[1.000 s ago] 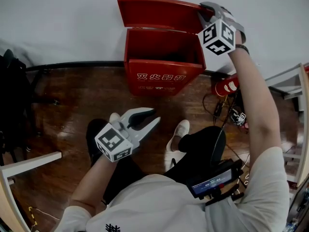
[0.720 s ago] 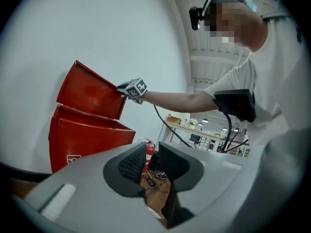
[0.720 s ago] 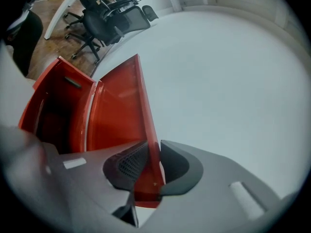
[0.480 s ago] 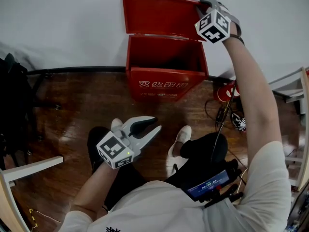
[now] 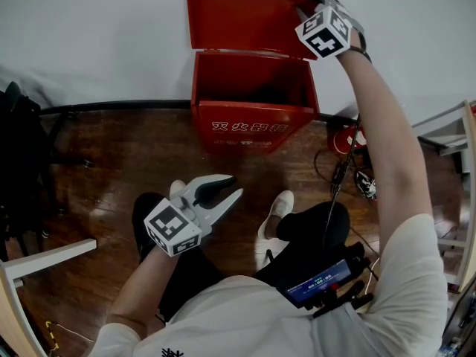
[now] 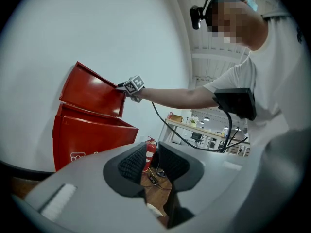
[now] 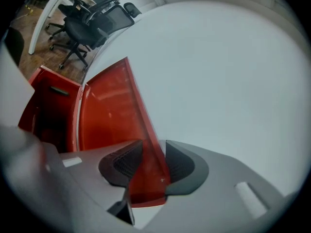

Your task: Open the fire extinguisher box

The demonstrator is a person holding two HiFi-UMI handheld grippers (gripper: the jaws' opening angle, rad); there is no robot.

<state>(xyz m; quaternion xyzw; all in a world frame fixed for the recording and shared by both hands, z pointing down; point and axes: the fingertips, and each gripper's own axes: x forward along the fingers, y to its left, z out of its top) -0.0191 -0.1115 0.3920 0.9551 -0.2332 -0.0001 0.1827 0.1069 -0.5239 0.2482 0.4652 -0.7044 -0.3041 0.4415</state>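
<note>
- Fire extinguisher box (image 5: 253, 103): it stands on the wood floor (image 5: 111, 162) against the white wall (image 5: 97, 36), its red lid (image 5: 242, 17) swung up nearly upright and the inside exposed.
- We judge the opening to be in its last part. The right claw (image 5: 306, 3) is clamped on the lid's upper right corner, and the right gripper view shows the red edge pinched between both pads (image 7: 121, 161).
- The left claw (image 5: 227, 188) hangs low over the floor near our knees. Its jaws stand moderately apart with nothing between them, only a small extinguisher (image 6: 149, 152) far beyond.
- Next, we think the lid needs easing back until it leans on the wall. Only then should the grip loosen, or the lid may drop shut.
- Writing: four white Chinese characters (image 5: 249, 127) on the box front, which appear to read 灭火器箱. A smaller line beneath is too fine to read.
</note>
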